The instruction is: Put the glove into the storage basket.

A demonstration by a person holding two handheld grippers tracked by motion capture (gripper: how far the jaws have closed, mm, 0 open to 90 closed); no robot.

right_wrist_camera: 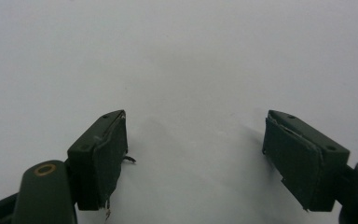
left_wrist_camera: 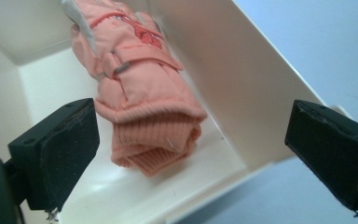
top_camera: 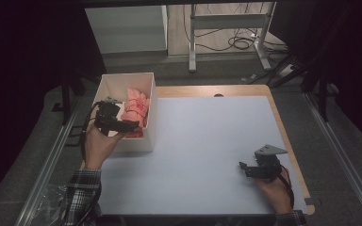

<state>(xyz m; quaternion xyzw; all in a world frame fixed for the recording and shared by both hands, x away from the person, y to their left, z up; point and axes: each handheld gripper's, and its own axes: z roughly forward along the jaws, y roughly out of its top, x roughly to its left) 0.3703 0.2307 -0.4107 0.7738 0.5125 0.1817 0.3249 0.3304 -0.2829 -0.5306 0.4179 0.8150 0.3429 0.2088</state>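
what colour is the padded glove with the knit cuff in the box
Salmon pink glove, clearest in the left gripper view.

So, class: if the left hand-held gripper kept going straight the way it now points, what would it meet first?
Probably the pink gloves lying in the white box. The left hand-held gripper is open, with the ribbed cuffs straight ahead between its jaws. Depth is uncertain, and one jaw might catch the box wall.

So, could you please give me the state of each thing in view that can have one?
White box: open-topped, upright at the table's left edge.
Pink glove: lying inside the box, ribbed cuff toward the left claw, not gripped.
Left claw: open over the box, one jaw inside and one outside its wall.
Right claw: open, holding nothing, above the bare white table.
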